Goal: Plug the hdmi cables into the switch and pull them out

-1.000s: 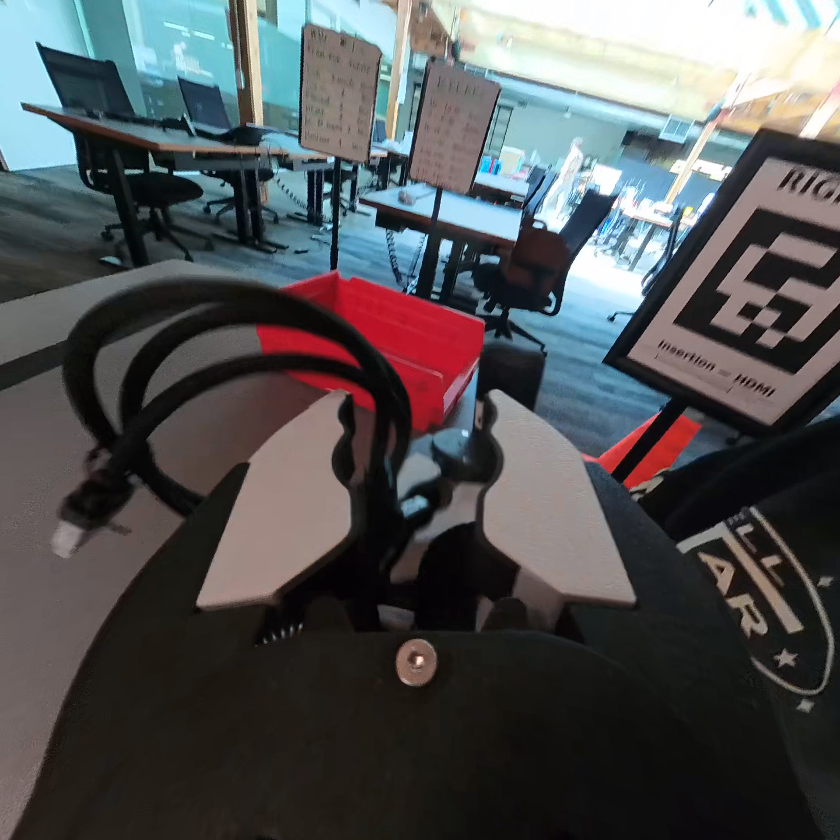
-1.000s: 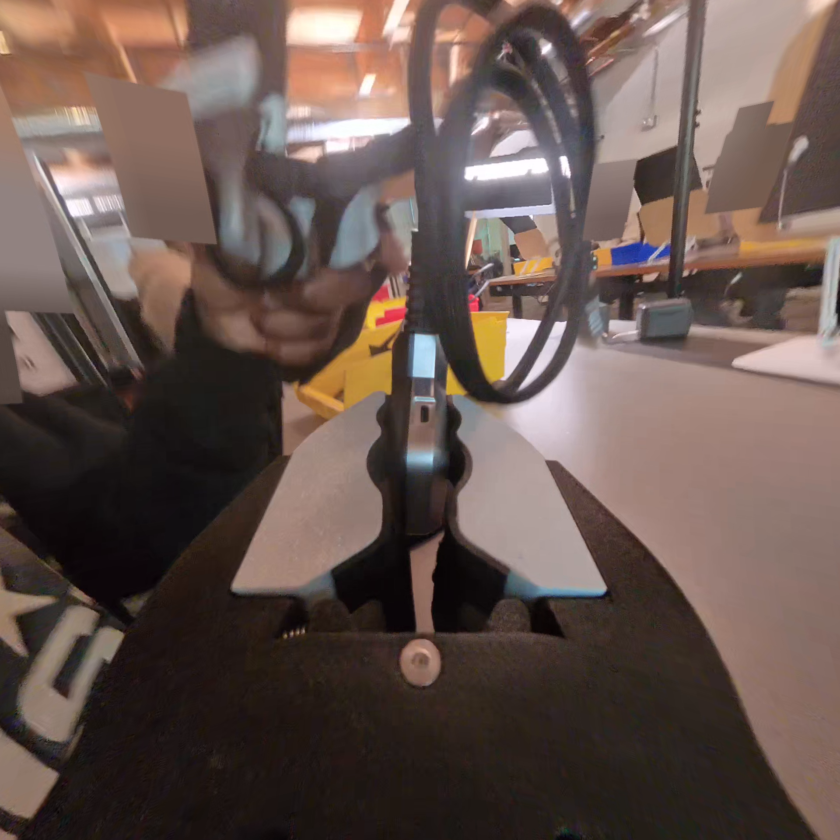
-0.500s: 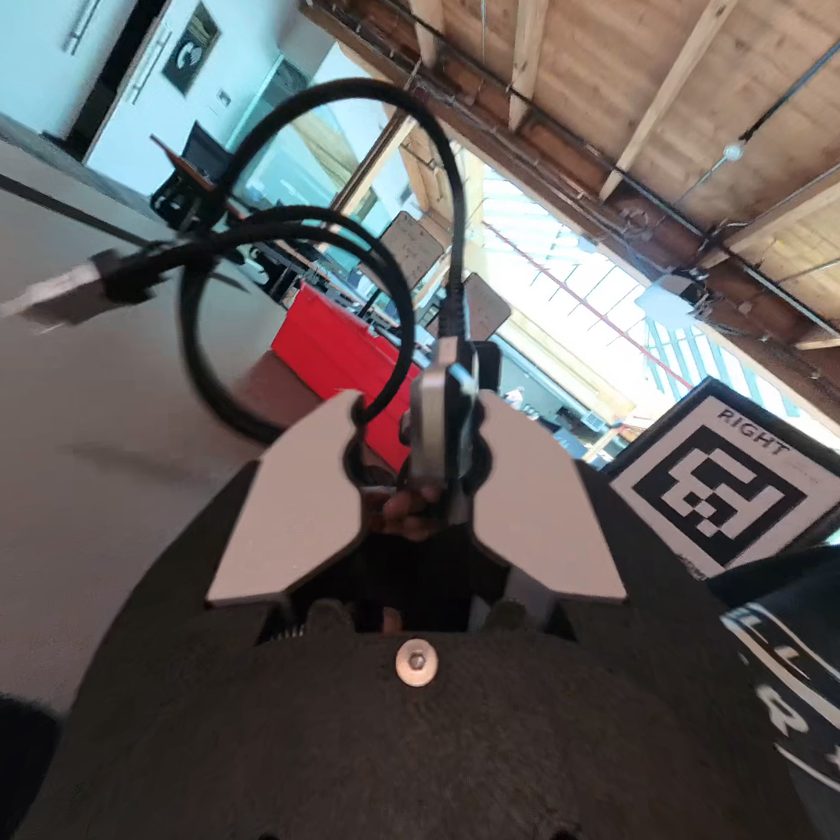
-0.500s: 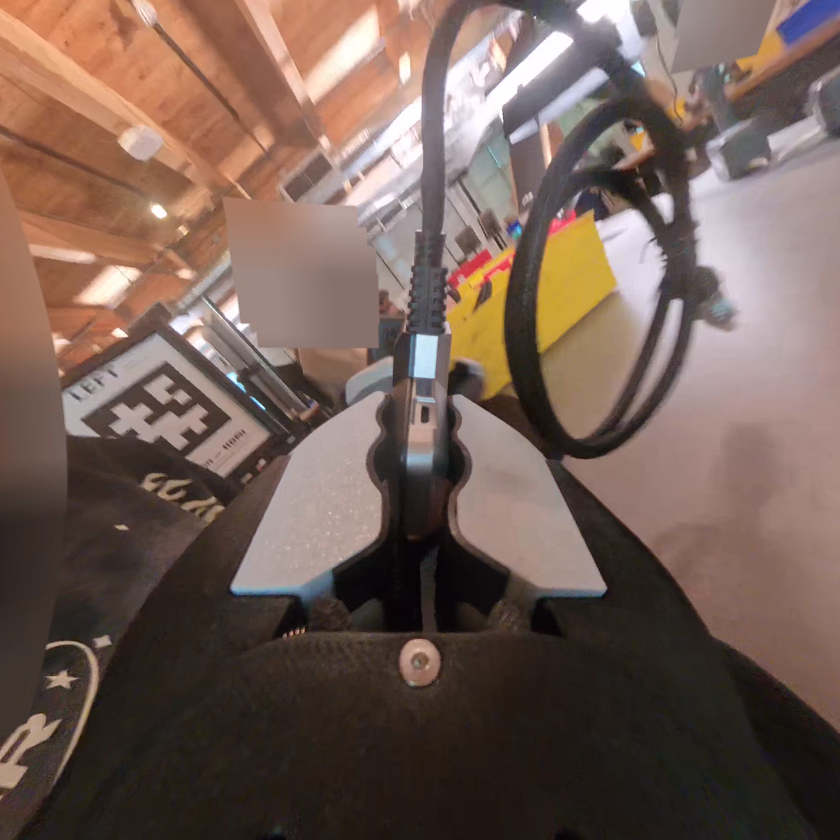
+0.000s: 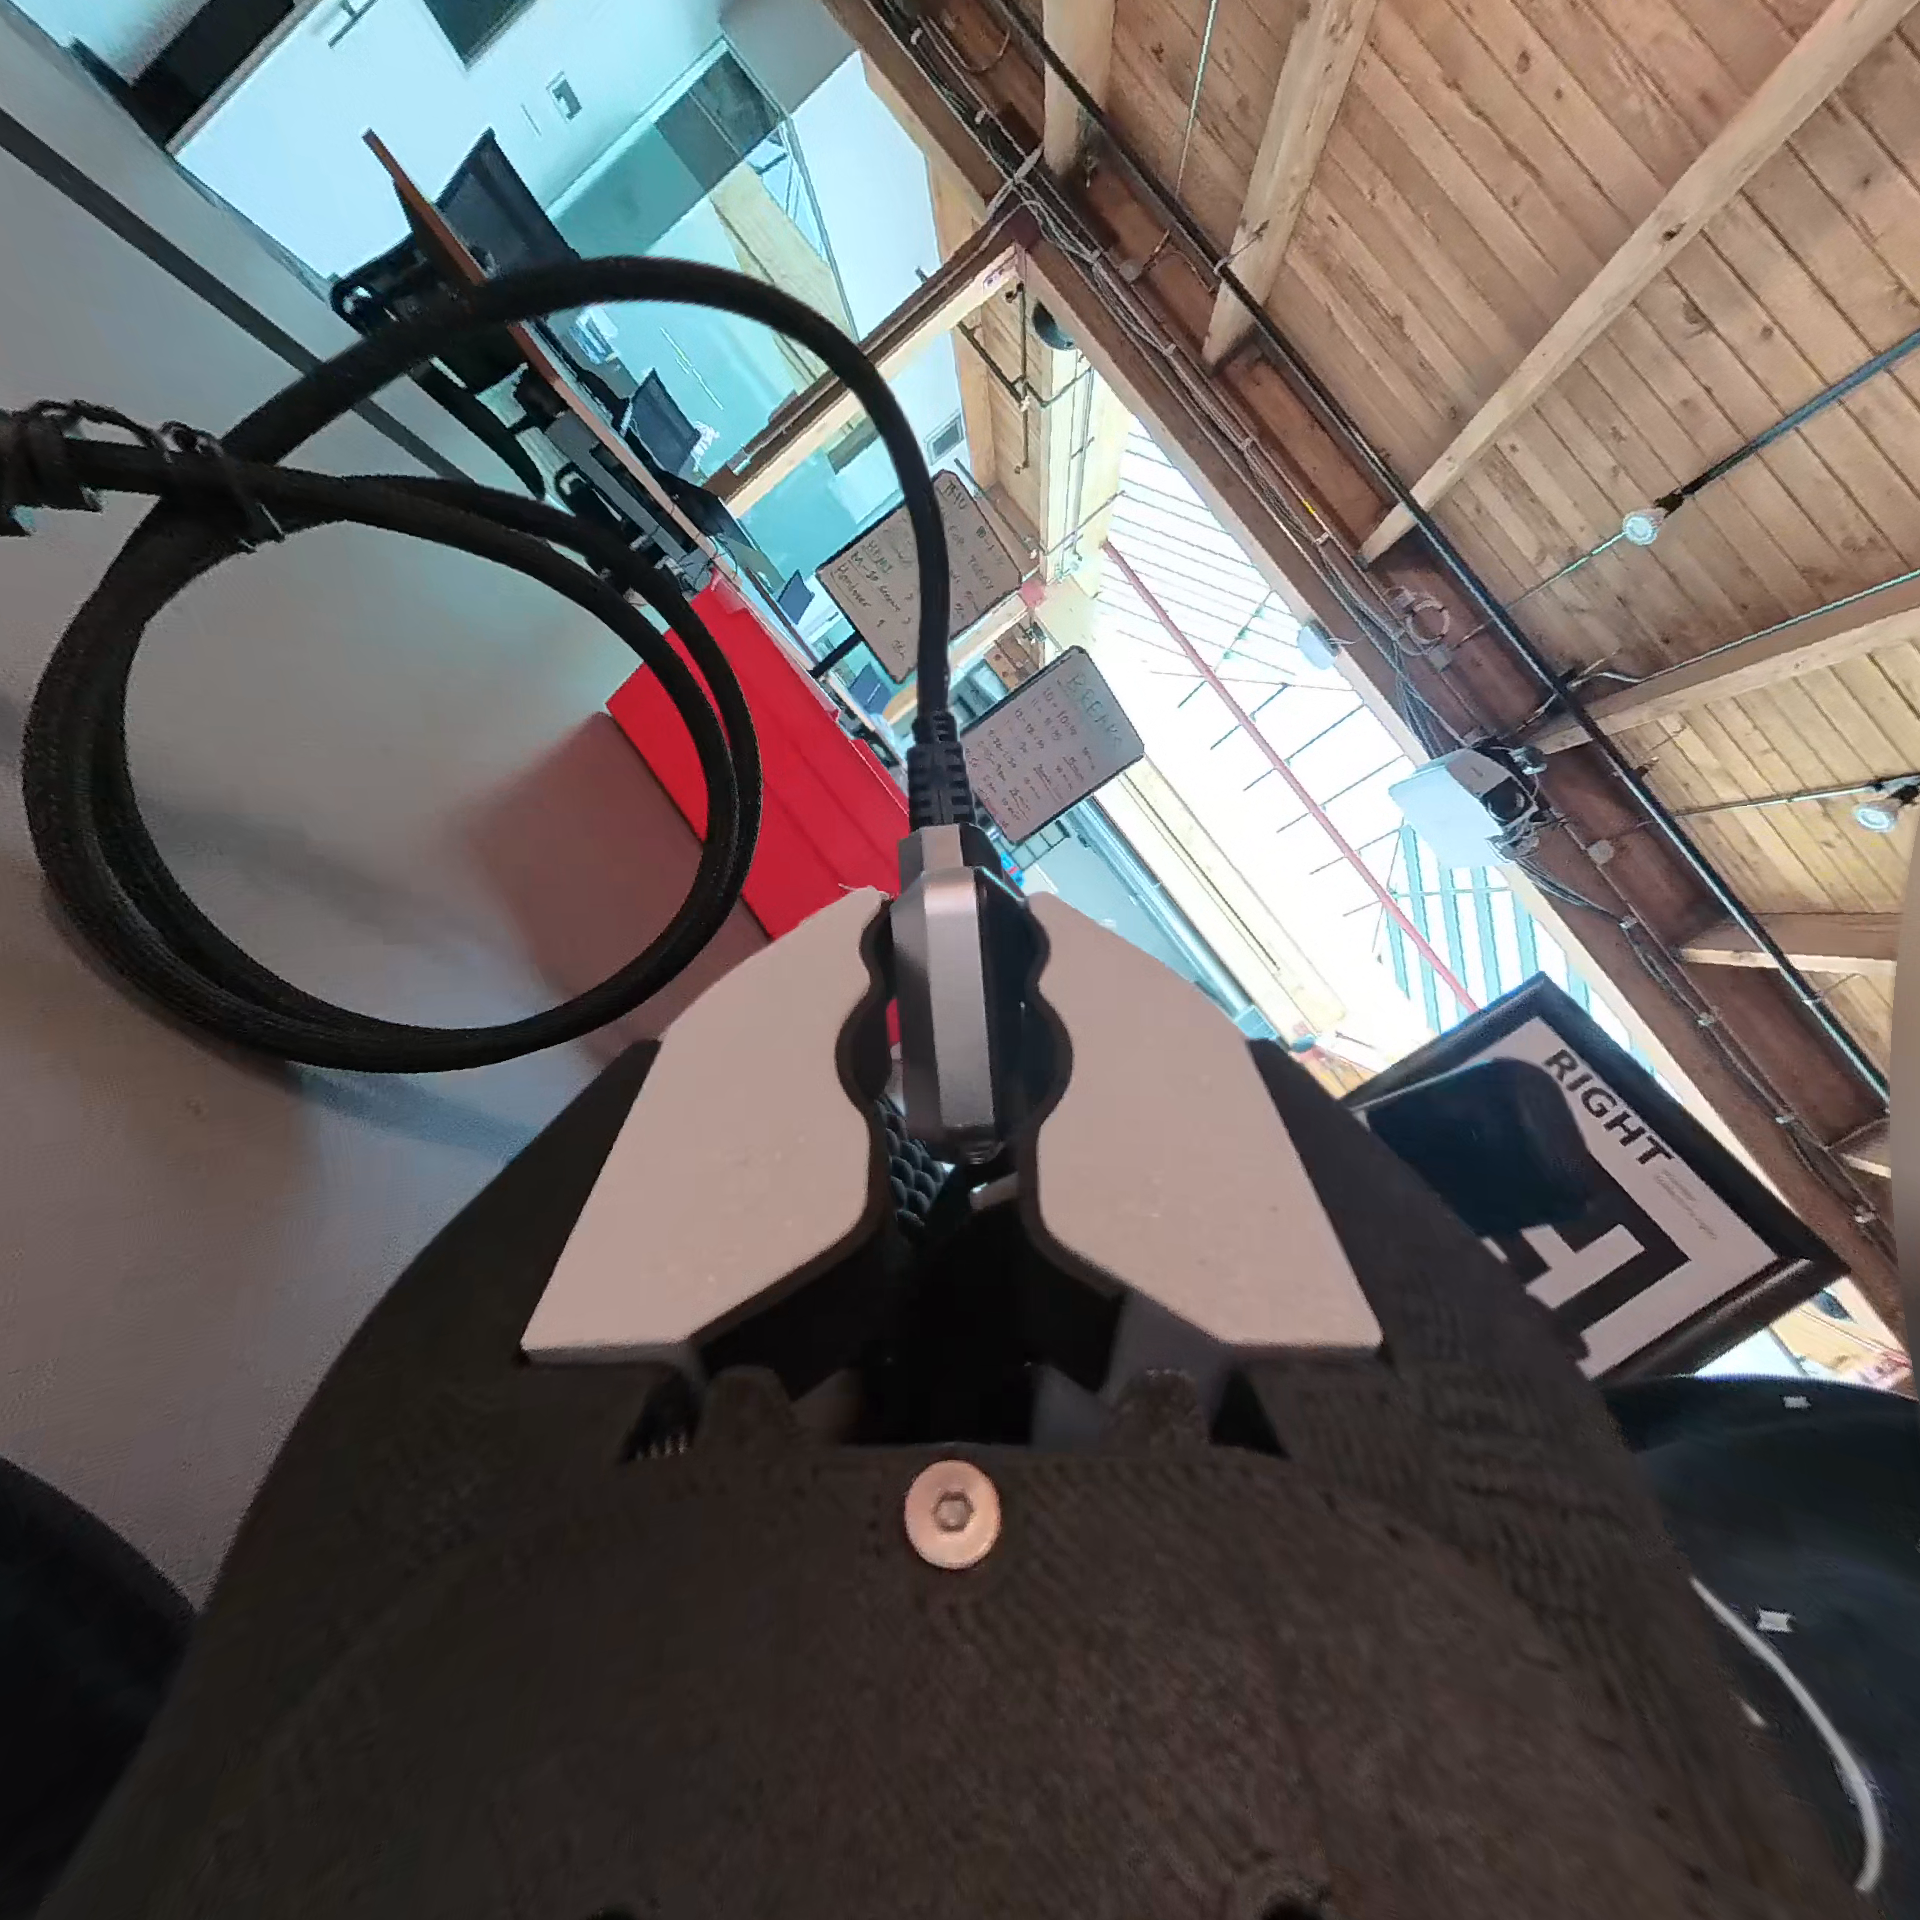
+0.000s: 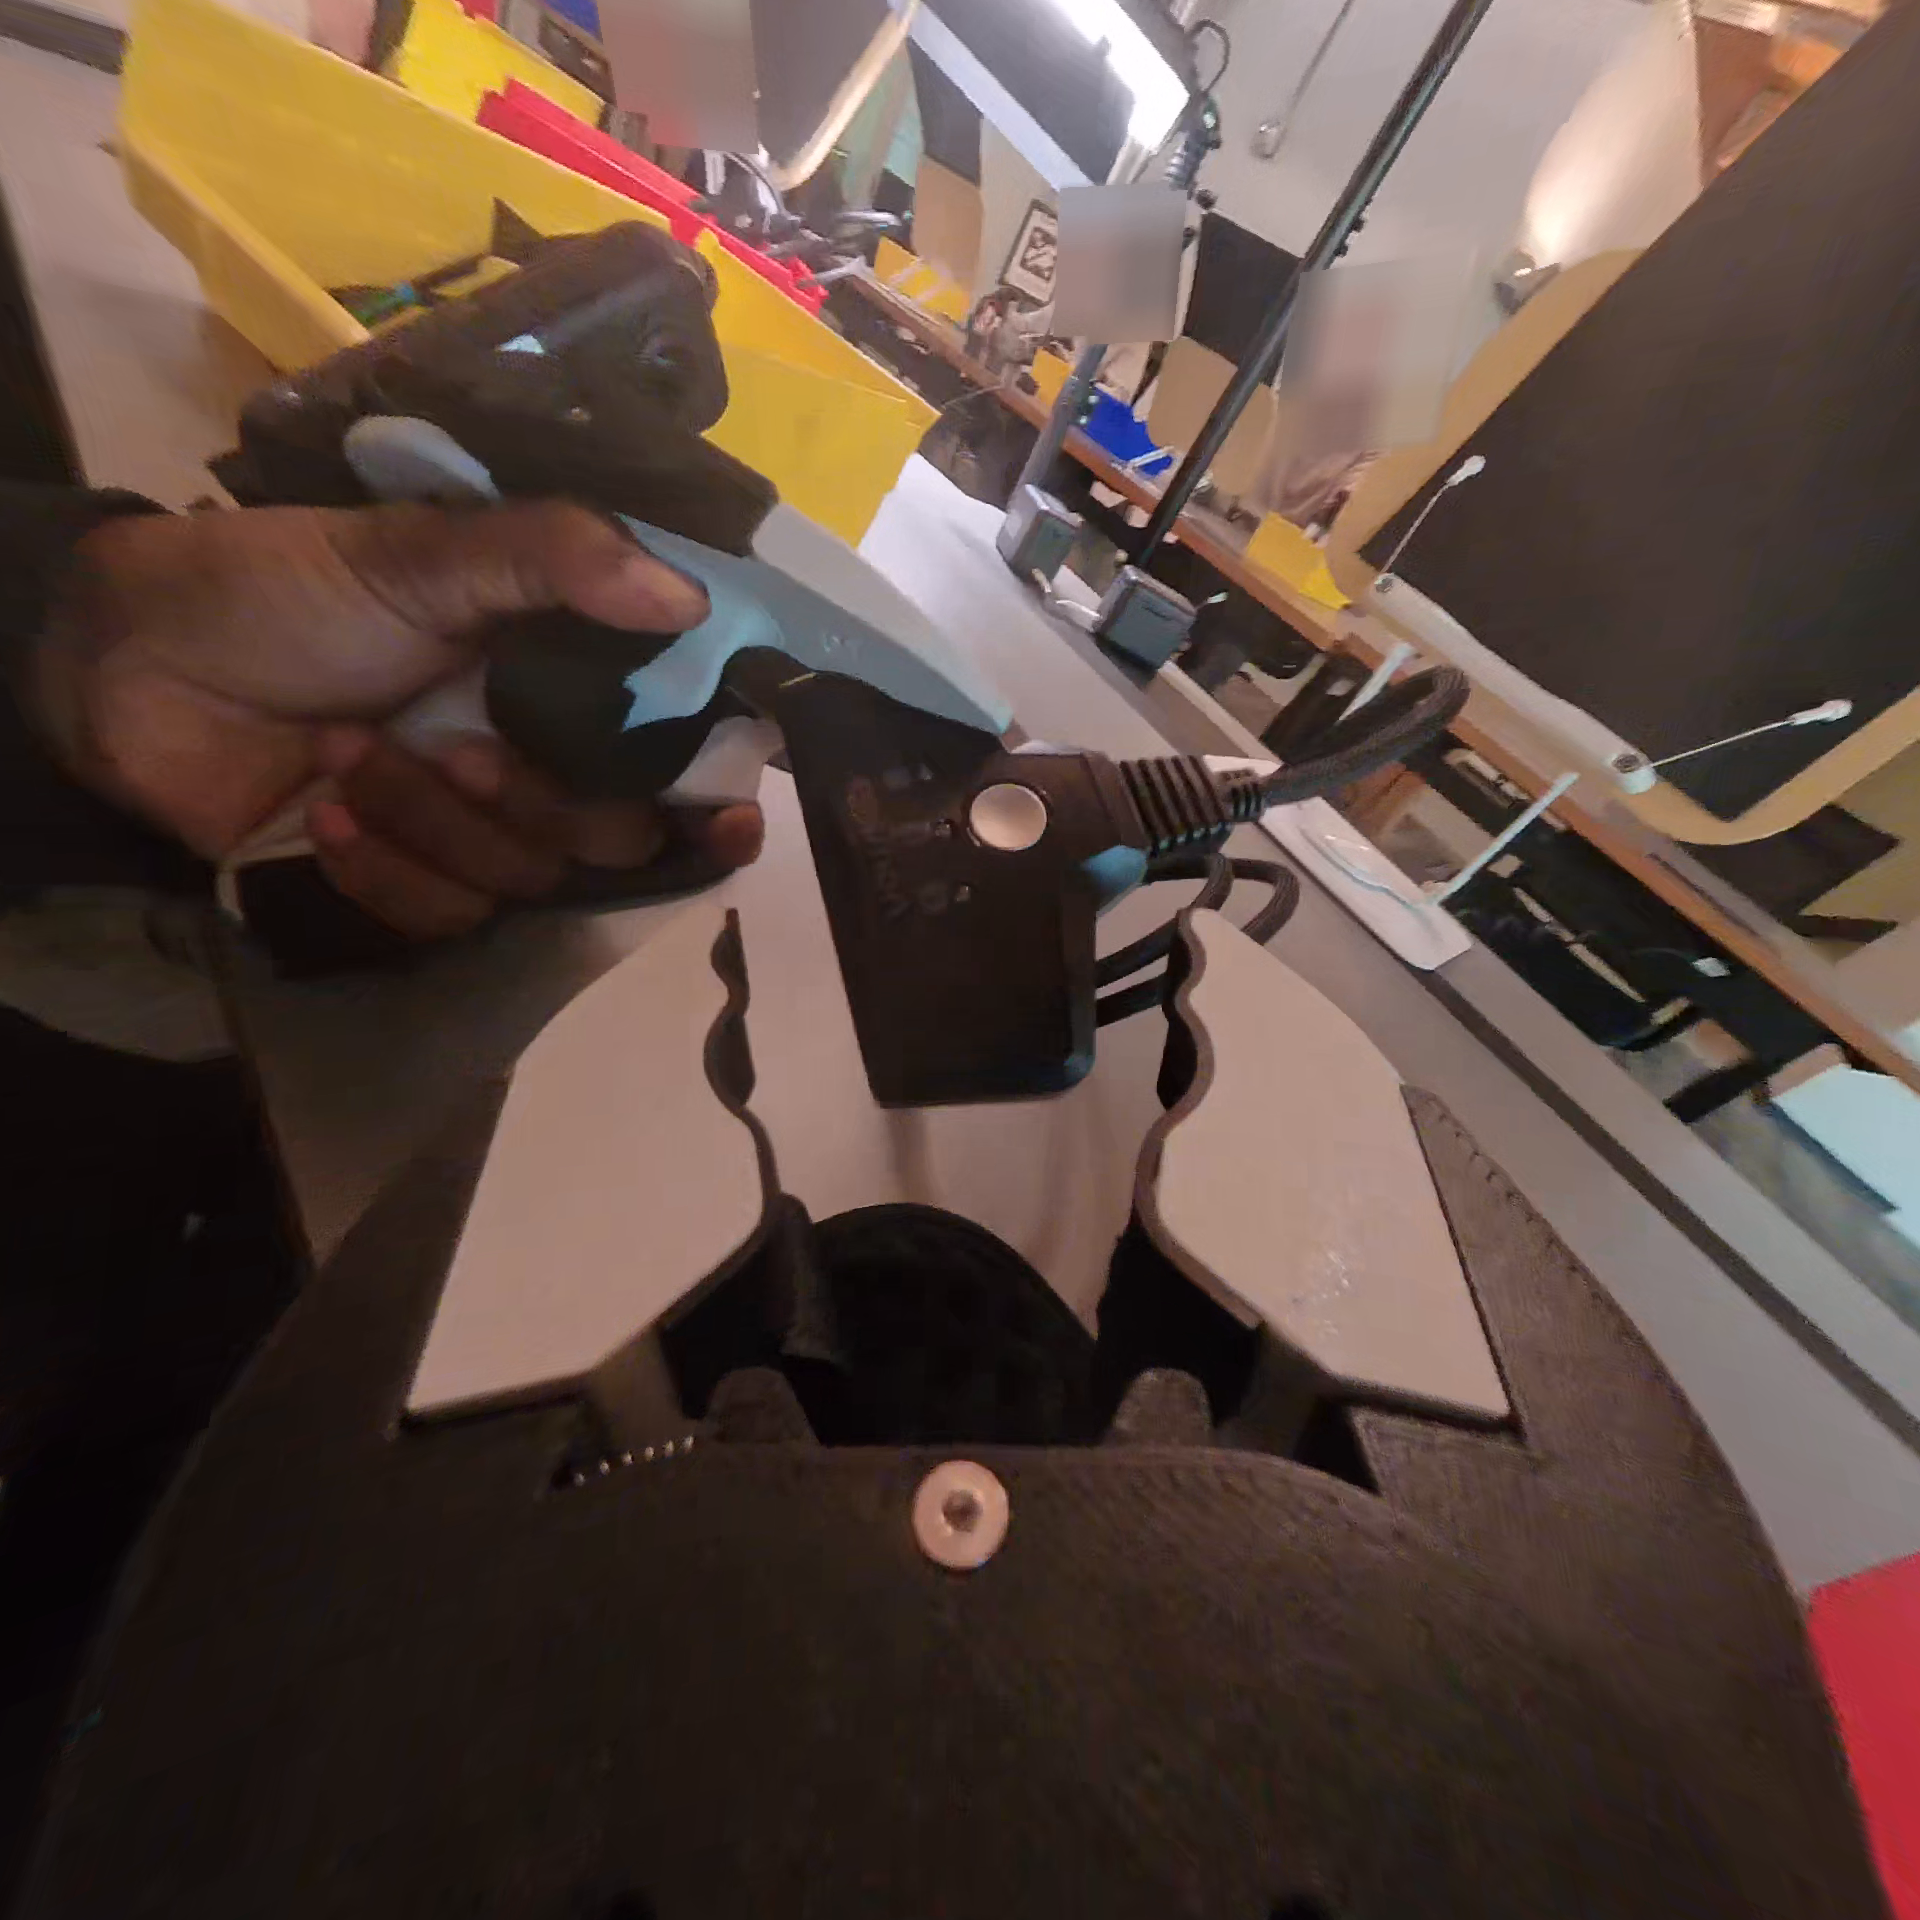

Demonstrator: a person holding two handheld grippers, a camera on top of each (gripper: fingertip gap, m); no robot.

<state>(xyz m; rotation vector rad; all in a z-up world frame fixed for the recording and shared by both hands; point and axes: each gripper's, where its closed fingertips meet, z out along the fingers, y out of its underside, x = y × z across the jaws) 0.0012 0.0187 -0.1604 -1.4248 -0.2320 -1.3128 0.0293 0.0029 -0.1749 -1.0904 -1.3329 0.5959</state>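
Left wrist view: our left gripper (image 5: pixel 961 1023) is clamped on the grey metal housing of an hdmi plug (image 5: pixel 943 1013), its braided black cable (image 5: pixel 416 810) rising from the strain relief and coiling back over the grey table (image 5: pixel 260 1195); a red bin (image 5: pixel 790 769) stands toward the table's far edge.

Right wrist view: our right gripper (image 6: pixel 961 1049) stands with its jaws apart and empty, the black switch (image 6: pixel 951 914) just ahead between the fingers (image 6: pixel 623 1174) but touched by neither. The left gripper, seen here farther off in a hand (image 6: pixel 343 707), holds the plug at the switch's side face. A yellow bin (image 6: pixel 499 260) sits near the far left corner of the table.

We judge that one cable is seated, or nearly so, since no bare connector shell shows between plug and switch; how deep it sits we cannot tell. Further loops of cable (image 6: pixel 1195 935) lie behind the switch. Any remaining cables, and every withdrawal, appear still to be done.
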